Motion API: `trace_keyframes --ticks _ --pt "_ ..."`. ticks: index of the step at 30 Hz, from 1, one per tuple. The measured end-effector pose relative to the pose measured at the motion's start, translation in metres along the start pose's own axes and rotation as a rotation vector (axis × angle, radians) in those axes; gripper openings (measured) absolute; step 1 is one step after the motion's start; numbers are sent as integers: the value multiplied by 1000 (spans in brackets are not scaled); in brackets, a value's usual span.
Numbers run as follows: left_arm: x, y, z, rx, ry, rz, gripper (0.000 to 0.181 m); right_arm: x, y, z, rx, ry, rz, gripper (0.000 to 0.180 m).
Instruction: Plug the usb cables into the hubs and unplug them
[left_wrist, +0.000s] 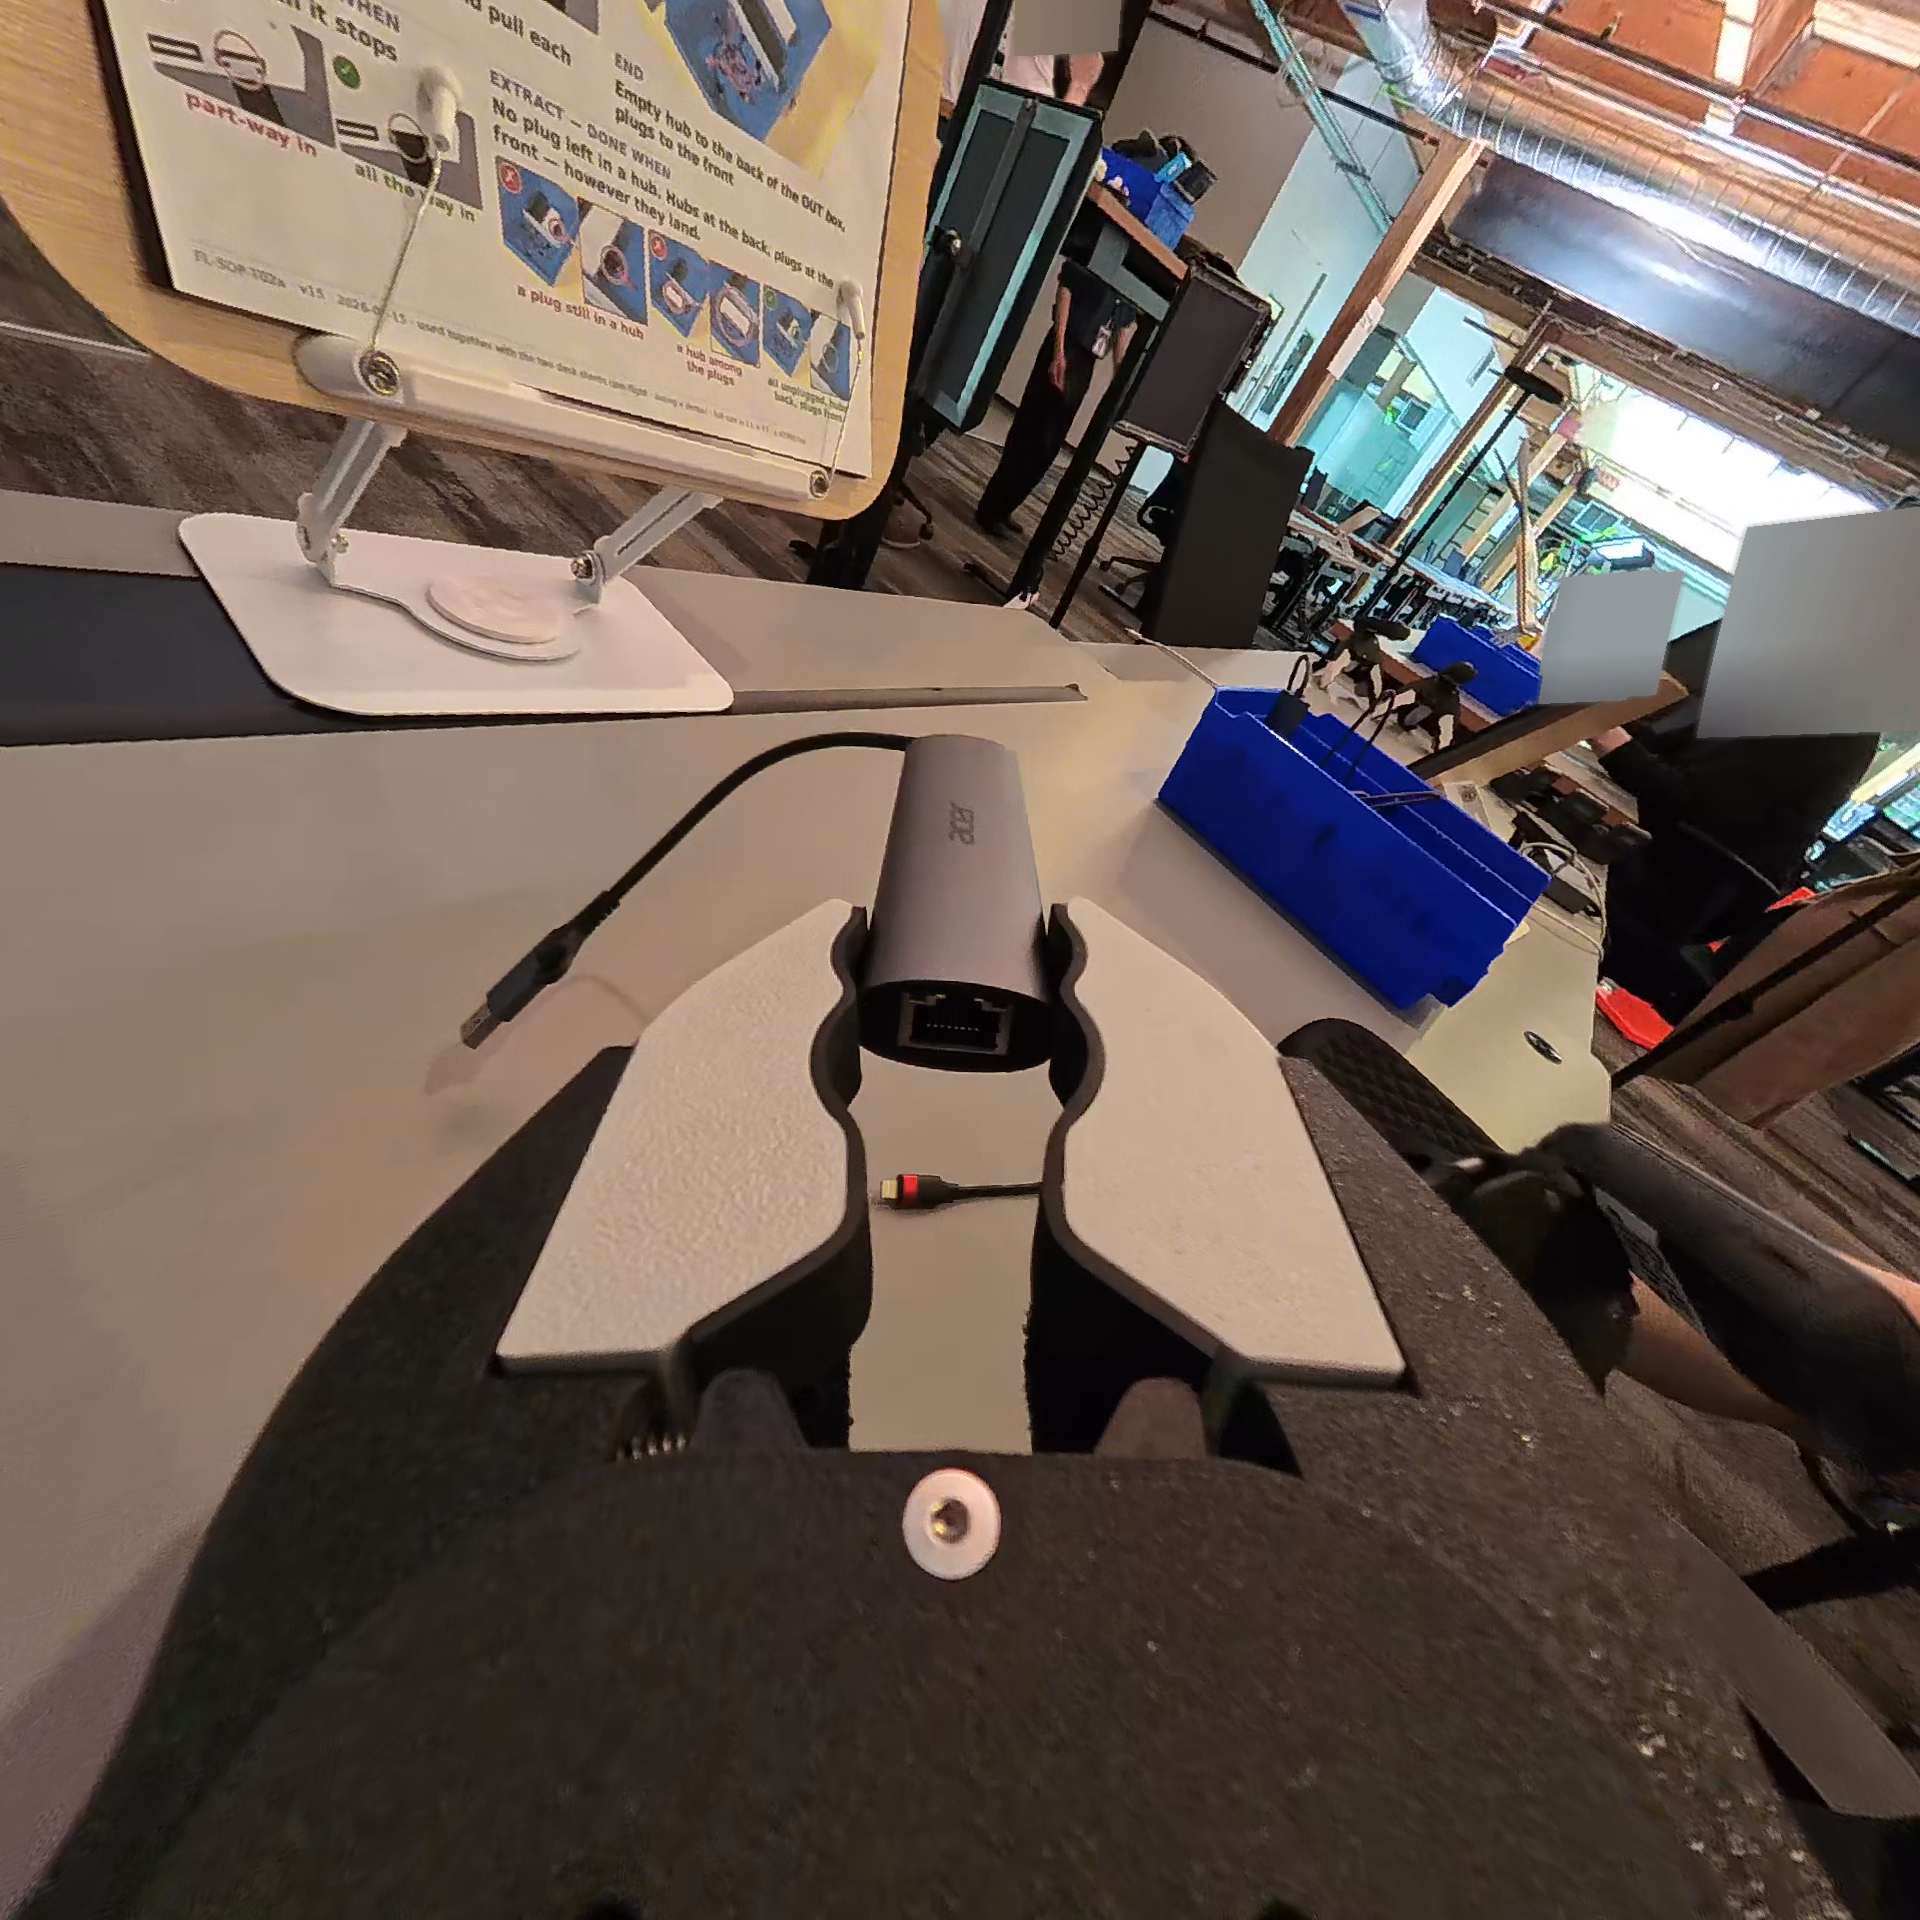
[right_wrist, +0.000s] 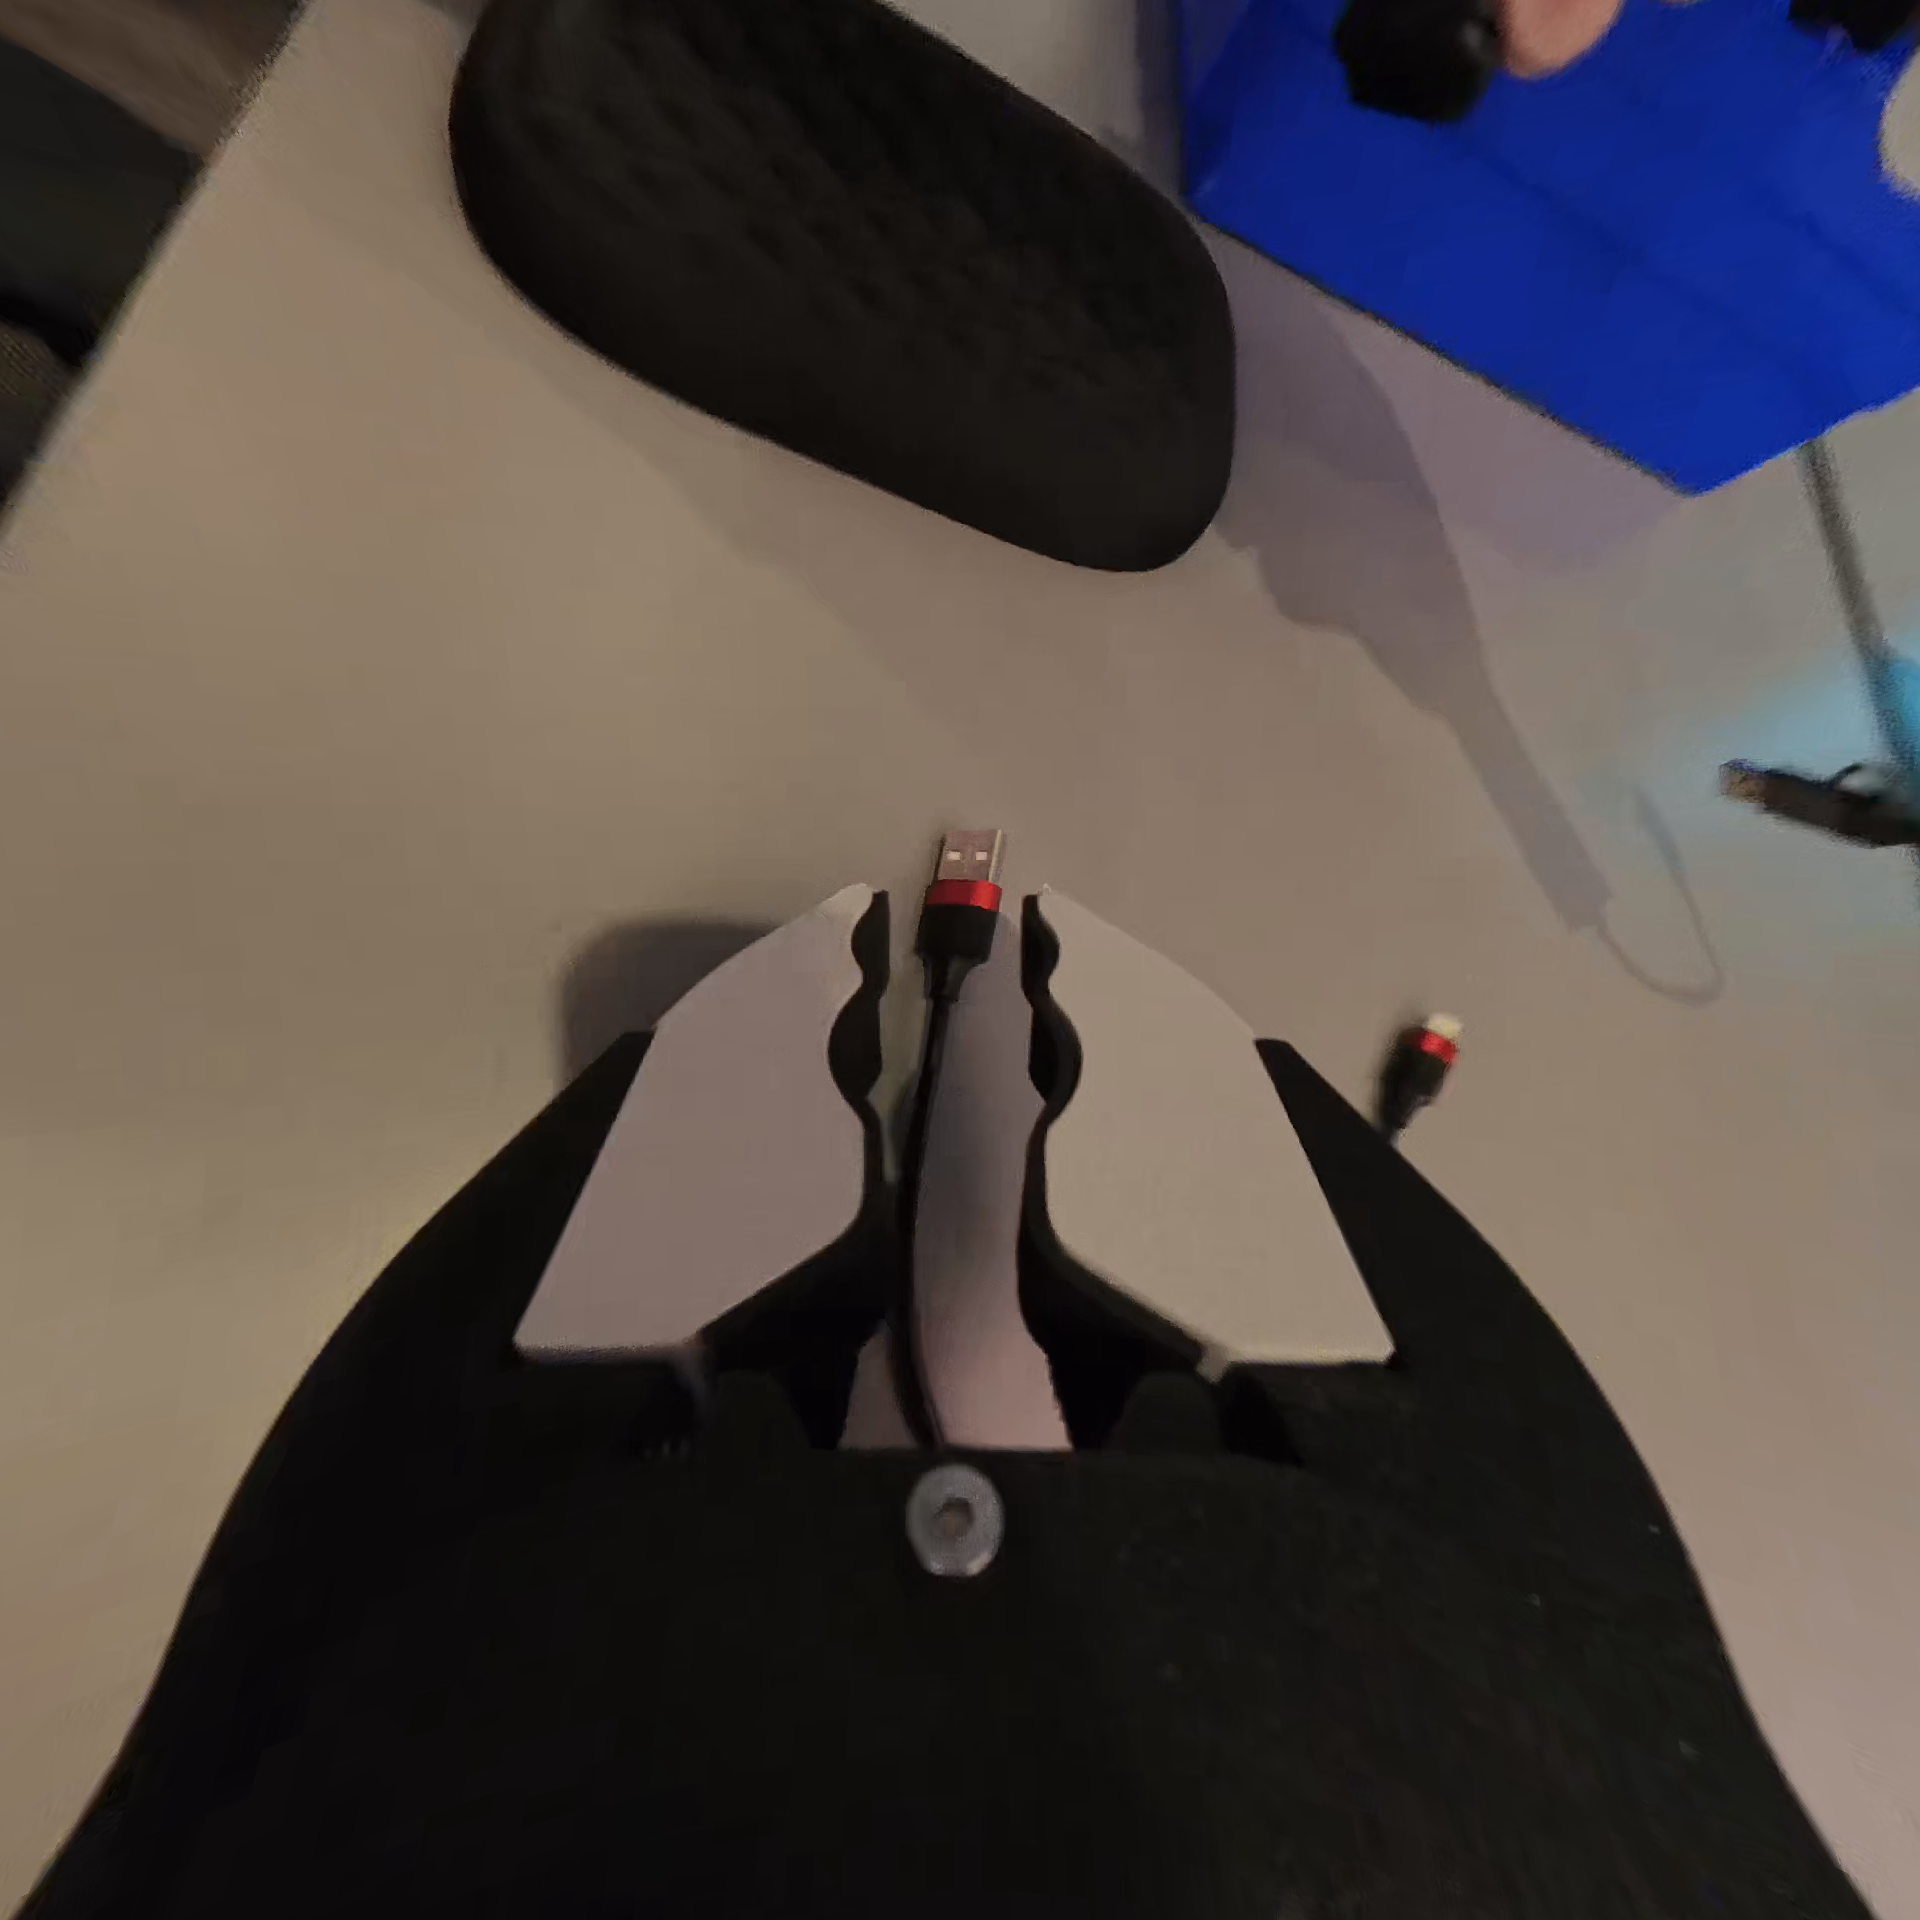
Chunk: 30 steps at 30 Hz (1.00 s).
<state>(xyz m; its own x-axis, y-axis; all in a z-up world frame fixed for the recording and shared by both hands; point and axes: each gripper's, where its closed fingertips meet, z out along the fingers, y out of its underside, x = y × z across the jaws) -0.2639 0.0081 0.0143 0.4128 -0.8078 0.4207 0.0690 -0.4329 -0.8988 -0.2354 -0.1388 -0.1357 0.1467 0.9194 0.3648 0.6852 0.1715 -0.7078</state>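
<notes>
My left gripper (left_wrist: 954, 925) is shut on a grey USB hub (left_wrist: 956, 831), held by its near end above the grey table (left_wrist: 260, 935). The hub's black lead ends in a free USB plug (left_wrist: 499, 1003) at its left. In the right wrist view, my right gripper (right_wrist: 956, 904) is open low over the table, its fingers straddling a USB plug with a red collar (right_wrist: 964, 883) with small gaps on both sides. That cable runs back between the fingers. Its other small red-collared end (right_wrist: 1429, 1049) lies to the right and also shows in the left wrist view (left_wrist: 914, 1188).
A blue bin (left_wrist: 1351, 862) stands on the table at the right, also in the right wrist view (right_wrist: 1558, 229). A white stand holding an instruction sheet (left_wrist: 468, 613) is at the back left. A black textured rounded body (right_wrist: 831, 291) lies beyond the right gripper. People stand in the background. Tip to tip, the grippers are about 20 cm apart.
</notes>
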Motion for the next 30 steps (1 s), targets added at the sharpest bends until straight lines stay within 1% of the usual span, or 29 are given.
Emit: trace_keyframes --ticks 3,6,10,11,14,16,22,24,27,30 --pt "4 1 2 -5 13 1 33 -5 0 4 30 -179 268 29" --pt "6 2 4 -13 20 2 33 0 4 6 40 -252 416 30" --pt "7 2 5 -15 25 3 33 0 8 8 -11 -271 407 19" --pt "7 2 6 -17 25 3 33 -2 9 9 -31 -278 382 12" --pt "6 3 7 -21 25 2 33 -10 5 9 -43 -313 334 10" --pt "5 3 7 -24 25 1 33 -9 5 9 -47 -264 269 10" --pt "2 12 10 -45 21 0 33 18 18 -3 -126 47 18 8" --pt "2 15 11 -56 15 9 33 32 25 -14 -164 166 -63 8" --pt "3 20 12 -71 12 15 33 58 39 -35 -262 360 -261 8" --pt "6 23 14 -74 21 10 33 75 40 -56 -293 523 -450 8"
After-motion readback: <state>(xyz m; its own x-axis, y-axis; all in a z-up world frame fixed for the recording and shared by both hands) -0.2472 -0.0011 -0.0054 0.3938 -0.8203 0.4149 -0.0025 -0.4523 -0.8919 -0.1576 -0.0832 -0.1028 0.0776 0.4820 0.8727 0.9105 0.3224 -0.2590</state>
